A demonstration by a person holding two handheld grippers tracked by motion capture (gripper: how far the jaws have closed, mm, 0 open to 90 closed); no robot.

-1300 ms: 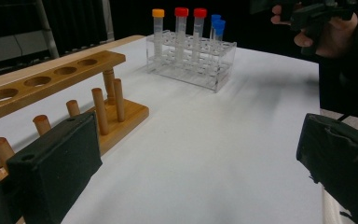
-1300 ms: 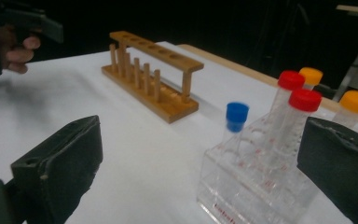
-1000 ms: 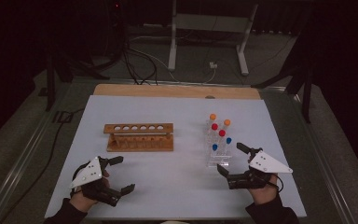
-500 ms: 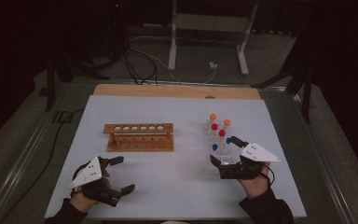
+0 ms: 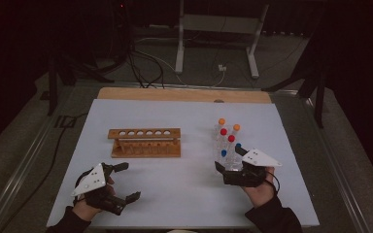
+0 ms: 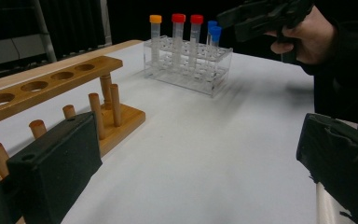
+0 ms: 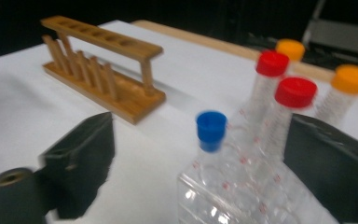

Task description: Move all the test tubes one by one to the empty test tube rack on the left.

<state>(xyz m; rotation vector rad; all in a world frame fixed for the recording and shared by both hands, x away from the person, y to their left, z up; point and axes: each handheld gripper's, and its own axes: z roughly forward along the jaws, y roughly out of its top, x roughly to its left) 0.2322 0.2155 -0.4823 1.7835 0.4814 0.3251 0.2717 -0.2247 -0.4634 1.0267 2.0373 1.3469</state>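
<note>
An empty wooden tube rack (image 5: pixel 144 142) (image 6: pixel 51 93) (image 7: pixel 102 65) stands left of centre on the white table. To its right, a clear plastic rack (image 5: pixel 226 162) (image 6: pixel 186 70) holds capped tubes: two orange (image 5: pixel 221 121), two red (image 5: pixel 231 138), two blue (image 5: pixel 223 153). My right gripper (image 5: pixel 229 160) (image 7: pixel 205 158) is open at the clear rack's near end. In its view a blue-capped tube (image 7: pixel 210 130) stands between the jaws, untouched. My left gripper (image 5: pixel 128 181) (image 6: pixel 196 140) rests open near the front left edge, holding nothing.
The white table top (image 5: pixel 184 194) has a wooden strip (image 5: pixel 184 94) along its far edge. Cables and a metal stand (image 5: pixel 213 39) lie on the dark floor beyond. In the left gripper view the other hand (image 6: pixel 307 37) hovers by the clear rack.
My right gripper has moved forward and to the left, from the table's front right up to the near end of the clear rack. The left gripper has stayed put.
</note>
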